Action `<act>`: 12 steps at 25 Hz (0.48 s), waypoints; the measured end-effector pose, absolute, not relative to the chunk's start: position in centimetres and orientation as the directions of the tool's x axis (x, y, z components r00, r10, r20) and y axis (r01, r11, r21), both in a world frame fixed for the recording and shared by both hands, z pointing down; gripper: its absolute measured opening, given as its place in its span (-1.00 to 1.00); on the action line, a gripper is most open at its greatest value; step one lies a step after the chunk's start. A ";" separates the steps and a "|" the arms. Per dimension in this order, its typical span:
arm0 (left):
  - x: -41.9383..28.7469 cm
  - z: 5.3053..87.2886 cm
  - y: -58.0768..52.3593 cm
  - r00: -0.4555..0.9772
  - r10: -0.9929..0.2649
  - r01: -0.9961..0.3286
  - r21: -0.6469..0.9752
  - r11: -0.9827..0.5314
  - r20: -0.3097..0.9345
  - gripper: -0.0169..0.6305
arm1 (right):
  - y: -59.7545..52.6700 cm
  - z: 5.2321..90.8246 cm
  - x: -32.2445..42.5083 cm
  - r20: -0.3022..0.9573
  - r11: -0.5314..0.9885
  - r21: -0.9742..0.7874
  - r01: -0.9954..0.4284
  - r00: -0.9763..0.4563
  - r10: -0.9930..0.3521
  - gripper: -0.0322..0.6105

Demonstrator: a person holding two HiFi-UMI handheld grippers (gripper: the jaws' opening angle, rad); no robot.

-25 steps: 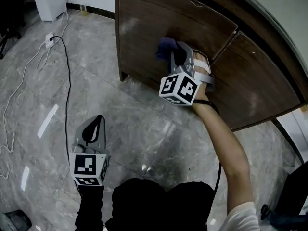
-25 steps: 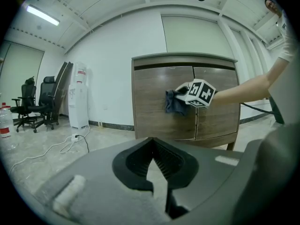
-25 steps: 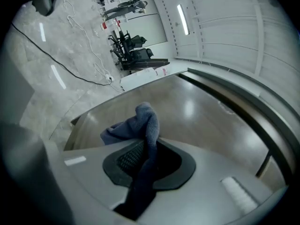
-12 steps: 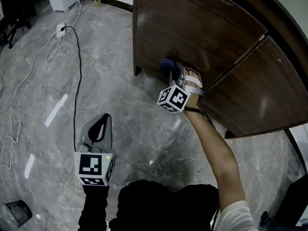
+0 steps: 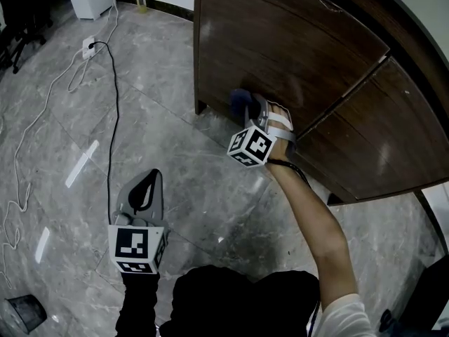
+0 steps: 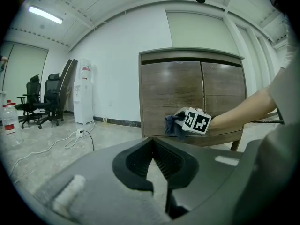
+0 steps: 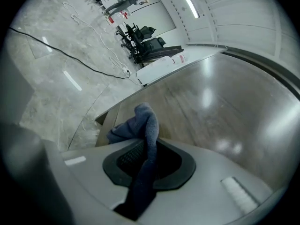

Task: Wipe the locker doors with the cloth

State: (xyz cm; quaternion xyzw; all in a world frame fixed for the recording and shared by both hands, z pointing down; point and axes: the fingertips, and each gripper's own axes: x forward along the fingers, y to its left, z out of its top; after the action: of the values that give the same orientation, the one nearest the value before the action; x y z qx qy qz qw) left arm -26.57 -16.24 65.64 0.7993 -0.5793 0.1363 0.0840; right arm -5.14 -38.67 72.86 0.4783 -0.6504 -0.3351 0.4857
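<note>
Head view looked steeply down on the locker, left gripper view faced it from afar, right gripper view close against it, all shared it.

locker top cut off by frame edge, cloth mostly behind right gripper

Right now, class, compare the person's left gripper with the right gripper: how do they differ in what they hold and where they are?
The right gripper's jaws clamp a blue cloth; the left gripper's jaws are shut on nothing. The right gripper is up at the lower part of the locker door; the left gripper hangs over the floor, apart from it. Both are grey and carry a marker cube.
</note>
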 end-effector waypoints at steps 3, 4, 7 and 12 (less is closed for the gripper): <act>-26.3 65.2 -16.3 0.298 -0.905 -0.948 -0.018 -0.318 0.304 -0.94 | -38.9 68.5 -5.4 0.246 0.261 0.919 -0.297 -0.088 -0.965 -0.74; -26.2 65.0 -16.2 0.300 -0.905 -0.948 -0.015 -0.319 0.301 -0.94 | -38.9 66.8 -5.5 0.222 0.241 0.924 -0.297 -0.095 -0.970 -0.74; -26.0 64.7 -16.1 0.307 -0.906 -0.946 -0.008 -0.324 0.292 -0.94 | -39.2 61.4 -6.1 0.147 0.174 0.942 -0.288 -0.116 -0.982 -0.74; -25.7 64.2 -15.8 0.321 -0.904 -0.943 0.002 -0.334 0.283 -0.94 | -40.0 52.5 -7.0 0.036 0.072 0.962 -0.263 -0.137 -0.990 -0.74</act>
State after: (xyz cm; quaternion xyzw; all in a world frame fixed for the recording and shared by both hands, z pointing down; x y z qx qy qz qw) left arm -25.72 -15.78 64.16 0.8083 -0.5711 0.1164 0.0833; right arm -6.95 -40.01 52.46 0.5152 -0.6080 -0.4458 0.4077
